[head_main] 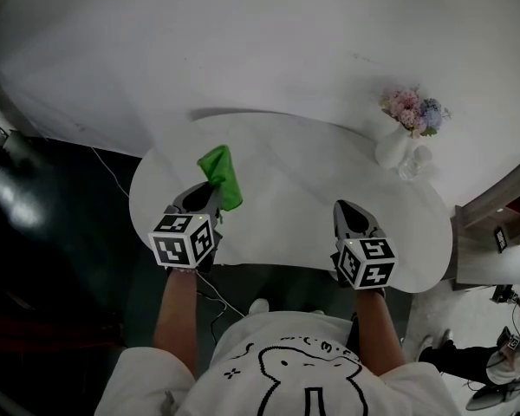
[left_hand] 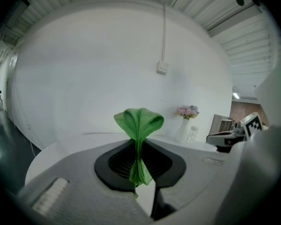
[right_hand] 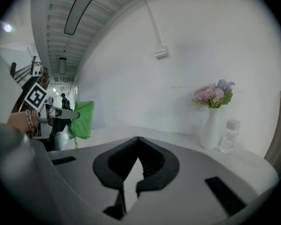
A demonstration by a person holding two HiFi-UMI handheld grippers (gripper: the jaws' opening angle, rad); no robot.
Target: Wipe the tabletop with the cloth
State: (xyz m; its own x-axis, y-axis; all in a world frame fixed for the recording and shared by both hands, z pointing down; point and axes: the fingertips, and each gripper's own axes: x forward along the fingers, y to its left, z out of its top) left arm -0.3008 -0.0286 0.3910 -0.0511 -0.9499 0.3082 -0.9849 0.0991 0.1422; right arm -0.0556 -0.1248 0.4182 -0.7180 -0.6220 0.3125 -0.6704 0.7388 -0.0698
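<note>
While my left gripper (head_main: 210, 189) (left_hand: 139, 144) sits over the left part of the white desk (head_main: 312, 189), its fingers (left_hand: 114, 163) are clamped on the green cloth (head_main: 221, 173) (left_hand: 138, 123). They pinch it at a narrow waist. A bunched fold fans out past the tips and a short tail hangs back between the dark pads. From the head view the cloth sticks forward from the tips, over the desk near its left edge. I cannot tell whether it touches the surface. In the right gripper view the cloth (right_hand: 83, 120) shows off to the left, held out at the end of the left gripper. My right gripper (head_main: 347, 208) (right_hand: 138, 139) is over the near edge of the desk, well apart from the left one. Its fingers (right_hand: 112, 165) are closed tip to tip with nothing between them. At the far right of the desk stands a white vase (head_main: 392, 150) (right_hand: 210, 130) of pink and blue flowers (head_main: 413, 111) (right_hand: 213, 95). A clear bottle (head_main: 414, 165) (right_hand: 228, 136) is just beside it.
</note>
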